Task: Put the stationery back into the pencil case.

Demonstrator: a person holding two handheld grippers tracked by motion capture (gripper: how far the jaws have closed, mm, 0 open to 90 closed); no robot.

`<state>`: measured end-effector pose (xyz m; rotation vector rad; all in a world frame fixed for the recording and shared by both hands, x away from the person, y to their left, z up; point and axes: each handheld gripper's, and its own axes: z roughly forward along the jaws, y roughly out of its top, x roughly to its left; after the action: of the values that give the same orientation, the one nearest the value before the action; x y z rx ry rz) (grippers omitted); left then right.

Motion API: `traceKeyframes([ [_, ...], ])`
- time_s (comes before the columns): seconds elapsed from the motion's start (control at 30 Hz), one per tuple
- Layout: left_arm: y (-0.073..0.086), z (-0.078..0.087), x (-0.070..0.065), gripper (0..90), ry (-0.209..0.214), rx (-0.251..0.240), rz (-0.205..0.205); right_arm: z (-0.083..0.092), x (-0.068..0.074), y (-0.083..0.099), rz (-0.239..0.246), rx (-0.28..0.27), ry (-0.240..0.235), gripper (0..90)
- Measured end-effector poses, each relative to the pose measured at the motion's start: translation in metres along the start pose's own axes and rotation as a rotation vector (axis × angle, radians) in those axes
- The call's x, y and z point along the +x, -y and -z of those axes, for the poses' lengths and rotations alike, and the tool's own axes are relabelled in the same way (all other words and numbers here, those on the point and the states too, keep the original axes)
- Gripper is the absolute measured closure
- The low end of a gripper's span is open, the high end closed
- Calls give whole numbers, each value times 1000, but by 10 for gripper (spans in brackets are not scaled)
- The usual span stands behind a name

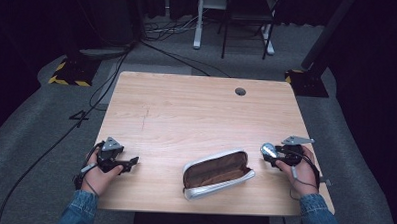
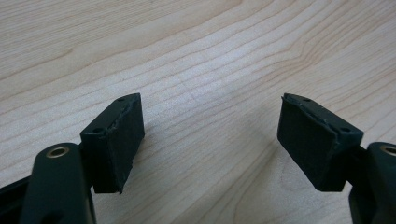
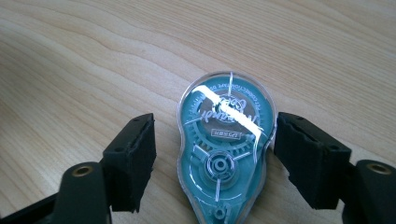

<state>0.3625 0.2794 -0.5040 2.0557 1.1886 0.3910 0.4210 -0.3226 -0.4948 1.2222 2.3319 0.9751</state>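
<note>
Nearest the high camera, an open pencil case [image 1: 218, 173] with a brown lining and pale outer skin lies on its side near the front edge of the tabletop [image 1: 186, 111], its mouth gaping upward. To its left, the left tongs [image 1: 132, 162] rest low over bare wood in the person's left hand [image 1: 100, 174]; the left gripper view shows the jaws spread wide with nothing between them. At the right edge, the right tongs [image 3: 215, 149] are also apart, straddling a teal correction-tape dispenser [image 3: 225, 144] with a clear cover that lies flat on the wood. One pad [image 3: 306, 156] seems to touch its side, though the glare makes that hard to judge; the other stands clear.
</note>
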Motion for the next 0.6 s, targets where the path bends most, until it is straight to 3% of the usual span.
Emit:
traceKeyframes([
  [0.17, -1, -2, -2, 214, -15, 7, -21, -1, 3, -6, 8, 54, 34, 378],
  [0.47, -2, -3, -5, 185, -26, 24, -40, -4, 4, -14, -25, 97, 62, 380],
  [0.6, -2, -3, -6, 180, -33, 31, -49, -6, 6, -24, -56, 176, 83, 382],
])
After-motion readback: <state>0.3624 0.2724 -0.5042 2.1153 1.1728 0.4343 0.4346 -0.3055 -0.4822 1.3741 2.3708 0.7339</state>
